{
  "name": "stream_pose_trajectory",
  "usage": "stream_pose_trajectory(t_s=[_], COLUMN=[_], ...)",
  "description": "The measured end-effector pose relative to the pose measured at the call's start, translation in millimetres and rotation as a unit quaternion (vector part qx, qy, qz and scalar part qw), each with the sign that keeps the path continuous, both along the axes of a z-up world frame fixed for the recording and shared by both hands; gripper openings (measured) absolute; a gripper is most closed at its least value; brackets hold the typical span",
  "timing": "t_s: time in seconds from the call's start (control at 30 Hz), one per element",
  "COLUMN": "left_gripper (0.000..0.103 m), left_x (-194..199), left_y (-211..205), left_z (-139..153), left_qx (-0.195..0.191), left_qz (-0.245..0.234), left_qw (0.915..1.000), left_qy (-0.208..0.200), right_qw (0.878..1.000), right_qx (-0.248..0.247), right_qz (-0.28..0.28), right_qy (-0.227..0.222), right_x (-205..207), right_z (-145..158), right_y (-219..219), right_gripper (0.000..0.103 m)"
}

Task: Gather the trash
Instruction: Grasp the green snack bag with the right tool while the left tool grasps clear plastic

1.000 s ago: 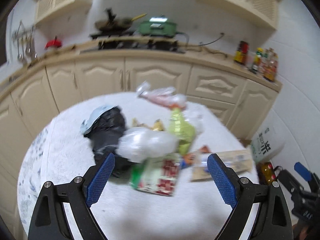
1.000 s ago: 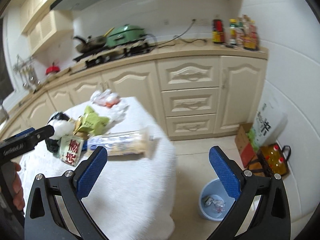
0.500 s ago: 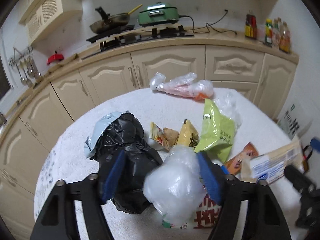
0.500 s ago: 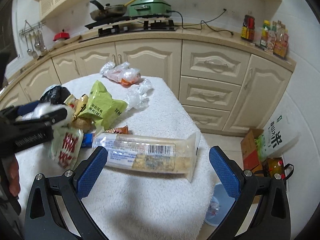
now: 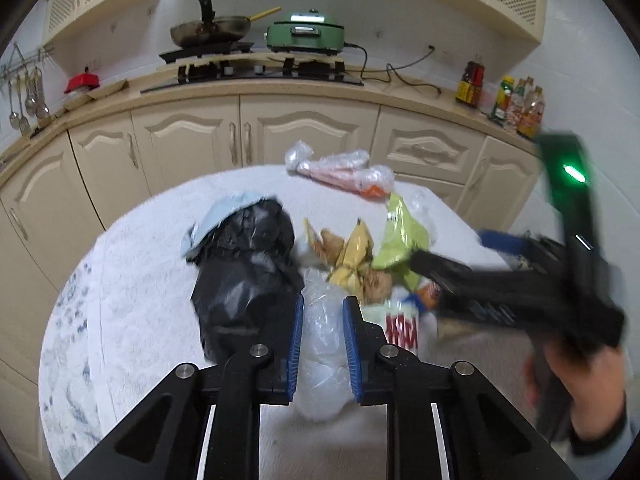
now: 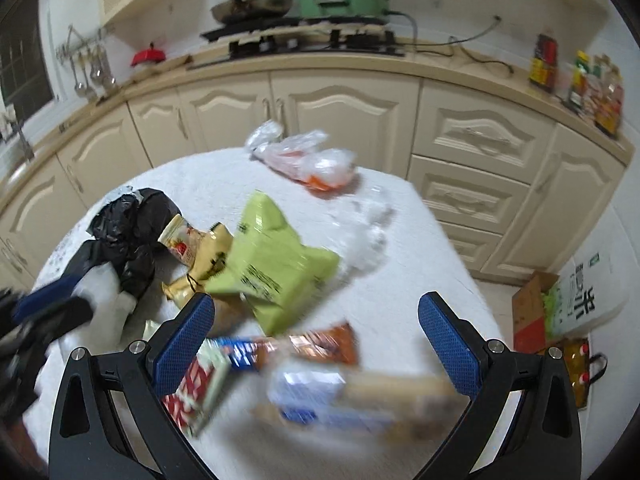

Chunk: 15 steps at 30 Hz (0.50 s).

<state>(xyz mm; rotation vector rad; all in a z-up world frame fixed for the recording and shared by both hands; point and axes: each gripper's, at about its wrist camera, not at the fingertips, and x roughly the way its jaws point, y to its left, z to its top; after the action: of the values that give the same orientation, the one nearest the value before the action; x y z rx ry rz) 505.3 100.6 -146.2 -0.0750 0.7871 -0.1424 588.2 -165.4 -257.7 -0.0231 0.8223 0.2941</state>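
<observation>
White fluffy cloth covers the surface (image 5: 132, 280), and the trash lies heaped across its middle. The left gripper (image 5: 320, 334) has its jaws pressed in on a crumpled clear plastic bag (image 5: 322, 360), which bulges between the blue pads (image 5: 297, 336) near the surface's near edge. Just beside it, on the left, sits a black garbage bag (image 5: 244, 264) with a pale blue piece (image 5: 218, 220) tucked against its far side. Behind the clear bag lie yellow snack wrappers (image 5: 352, 256) and a lime-green snack pouch (image 6: 276, 264), touching one another. A red-and-white packet (image 6: 192, 388) lies toward the near edge, next to an orange-brown wrapper (image 6: 324, 344).

The right gripper (image 6: 316, 340) hangs with its jaws spread wide, holding nothing, above a long blurred biscuit pack (image 6: 352, 400) at the near right edge of the surface. Near the far edge rests a clear bag with orange contents (image 6: 312, 164), well apart from the heap. In the left wrist view the right gripper appears as a dark blur with the right hand (image 5: 580, 392) around its handle. Beyond the surface, a countertop carries a wok (image 5: 212, 32) and a green cooker (image 5: 306, 34).
</observation>
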Motion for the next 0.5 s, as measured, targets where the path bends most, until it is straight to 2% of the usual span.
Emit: stream_pose_trajectory(t_s=[0.13, 0.2, 0.3, 0.33, 0.47, 0.5], left_gripper=[0.016, 0.022, 0.026, 0.028, 0.05, 0.051], left_x=[-9.3, -9.6, -7.4, -6.3, -6.9, -7.2], left_y=[14.4, 20.6, 25.5, 25.4, 15.6, 11.7], left_z=[-3.4, -6.8, -8.0, -8.1, -11.9, -13.9], left_qx=[-0.005, -0.017, -0.02, -0.017, -0.008, -0.002], left_qz=[-0.001, -0.005, -0.004, -0.006, -0.015, -0.016], left_qw=[1.0, 0.9998, 0.9996, 0.9996, 0.9995, 0.9995], left_qy=[0.005, 0.013, 0.019, 0.02, 0.026, 0.028], right_qw=[1.0, 0.999, 0.998, 0.998, 0.994, 0.994], right_qx=[-0.003, 0.004, 0.031, 0.04, 0.09, 0.097], right_qz=[0.016, 0.021, 0.022, 0.02, 0.021, 0.018], right_qy=[0.023, 0.033, 0.048, 0.05, 0.052, 0.05], right_x=[24.9, 34.1, 39.3, 38.6, 28.4, 25.6], right_z=[-10.0, -13.7, -18.4, -19.2, -18.7, -16.9], right_y=[20.0, 24.0, 21.7, 19.4, 3.3, 0.5], right_gripper=[0.103, 0.1, 0.068, 0.067, 0.061, 0.06])
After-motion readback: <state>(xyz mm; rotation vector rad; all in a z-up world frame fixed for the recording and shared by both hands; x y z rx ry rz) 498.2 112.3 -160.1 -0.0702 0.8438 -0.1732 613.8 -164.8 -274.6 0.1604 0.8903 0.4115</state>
